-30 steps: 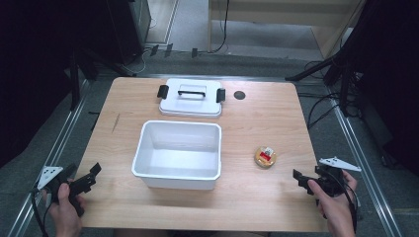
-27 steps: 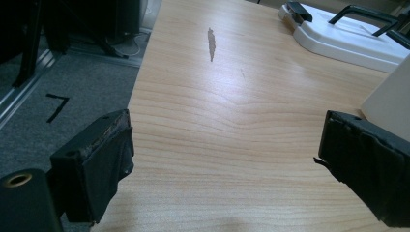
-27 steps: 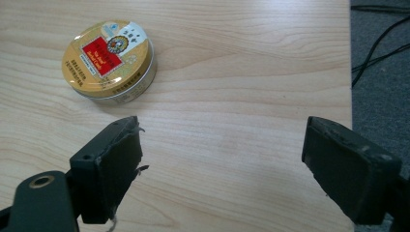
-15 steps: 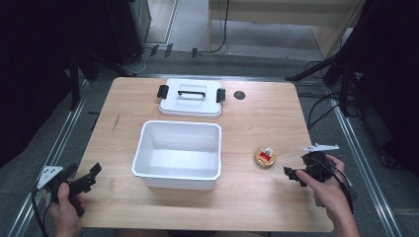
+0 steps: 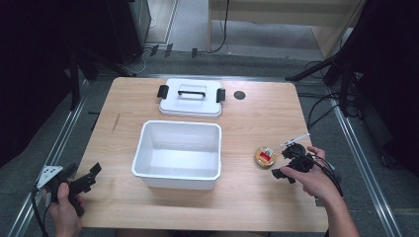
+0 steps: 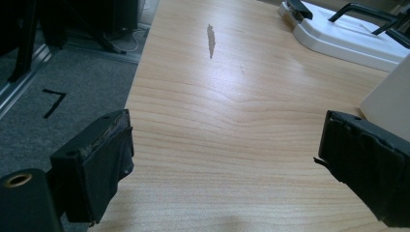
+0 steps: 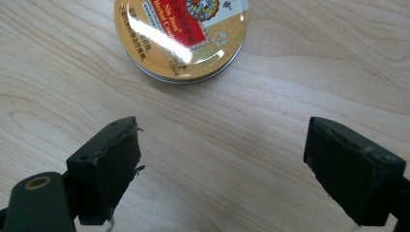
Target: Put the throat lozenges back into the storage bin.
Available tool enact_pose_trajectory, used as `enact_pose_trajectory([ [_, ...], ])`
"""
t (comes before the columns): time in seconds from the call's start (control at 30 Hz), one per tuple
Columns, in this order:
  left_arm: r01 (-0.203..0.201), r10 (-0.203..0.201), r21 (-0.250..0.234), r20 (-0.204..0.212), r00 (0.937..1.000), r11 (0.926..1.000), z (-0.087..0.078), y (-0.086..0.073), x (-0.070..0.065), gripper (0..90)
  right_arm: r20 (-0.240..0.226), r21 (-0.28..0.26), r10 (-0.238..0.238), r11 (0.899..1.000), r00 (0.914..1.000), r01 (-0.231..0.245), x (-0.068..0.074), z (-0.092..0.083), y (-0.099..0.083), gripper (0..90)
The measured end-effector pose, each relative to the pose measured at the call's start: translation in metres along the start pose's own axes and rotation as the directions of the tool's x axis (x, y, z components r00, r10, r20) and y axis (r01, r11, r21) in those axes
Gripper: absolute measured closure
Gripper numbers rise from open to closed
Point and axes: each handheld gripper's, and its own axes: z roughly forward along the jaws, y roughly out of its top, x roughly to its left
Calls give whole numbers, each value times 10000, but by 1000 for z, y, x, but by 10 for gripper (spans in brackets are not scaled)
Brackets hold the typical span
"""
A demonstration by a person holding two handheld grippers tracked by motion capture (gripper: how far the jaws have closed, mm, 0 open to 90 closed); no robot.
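Two hand-held grippers over one wooden bench (image 5: 257, 118), three things on it. Largest first.

White tub (image 5: 178, 154), centre of the high view, open top, nothing inside. Its white lid (image 5: 190, 98) with black handle and black side clips lies flat just above it in frame, apart from the tub.

Small round gold tin (image 5: 266, 156) with red label, right of centre in the high view, lying flat on the bench, well clear of the tub's right wall. In the right gripper view it sits at top centre (image 7: 181, 34), label up.

Right hand-held gripper (image 5: 287, 164): lower right of the high view, just right of the tin, not touching it. Jaws have just been opening; they stand apart with only bare wood between them (image 7: 222, 164), tin ahead of the tips.

Left hand-held gripper (image 5: 94, 172): lower left of the high view, near the bench's front-left corner, well apart from the tub. Jaws apart, nothing between them (image 6: 225, 159). Dark scuff mark (image 6: 211, 39) on the wood, upper middle of the left gripper view; lid at upper right there.
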Motion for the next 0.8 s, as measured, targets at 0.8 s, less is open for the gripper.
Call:
enact_pose_trajectory([
  [0.8,14,-14,70,-22,10000,10000,1,0,0,62,-100,1763,786,9814,9969,-756,16,18,44,0],
])
